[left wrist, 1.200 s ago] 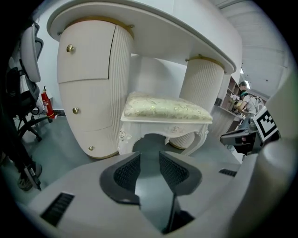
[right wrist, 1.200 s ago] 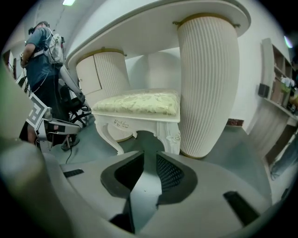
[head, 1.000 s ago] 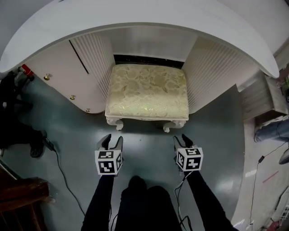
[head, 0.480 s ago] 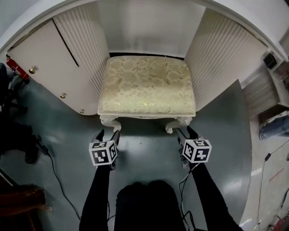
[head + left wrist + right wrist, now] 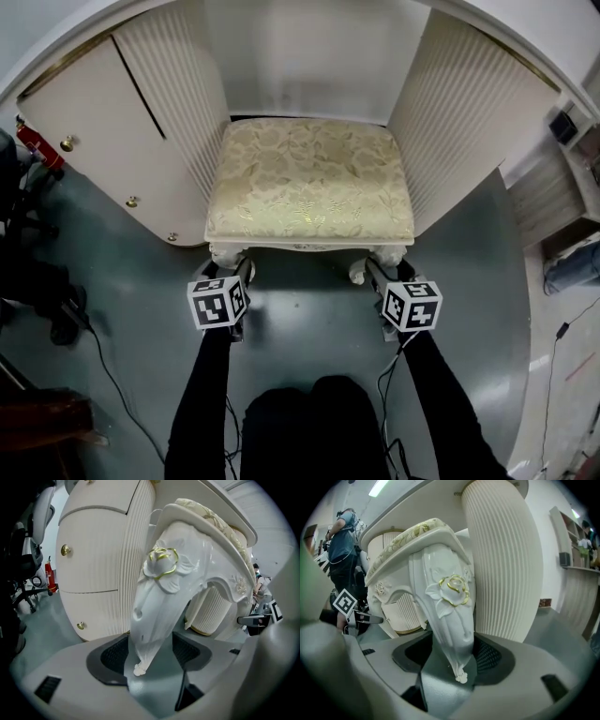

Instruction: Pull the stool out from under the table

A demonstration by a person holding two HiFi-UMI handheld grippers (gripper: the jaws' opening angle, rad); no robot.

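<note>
A white carved stool (image 5: pixel 309 183) with a cream-and-gold brocade cushion stands in the kneehole of the white dressing table, between its ribbed pedestals (image 5: pixel 178 103). My left gripper (image 5: pixel 223 272) is at the stool's front left leg (image 5: pixel 154 616). Its jaws have just been opening, and the leg stands between the dark pads (image 5: pixel 115 653) without being pressed. My right gripper (image 5: pixel 384 272) is at the front right leg (image 5: pixel 450 620). Its jaws have likewise just been opening and straddle that leg loosely. Both legs end just above the gripper bodies.
A cabinet door (image 5: pixel 84 150) with brass knobs lies left of the kneehole, with a red fire extinguisher (image 5: pixel 37 145) beside it. A black cable (image 5: pixel 103 347) trails over the grey-green floor at left. A person's leg (image 5: pixel 572 267) shows at the right edge.
Both grippers have moved forward and down, from a little short of the stool to its front legs, which their jaws now straddle. The stool has not shifted.
</note>
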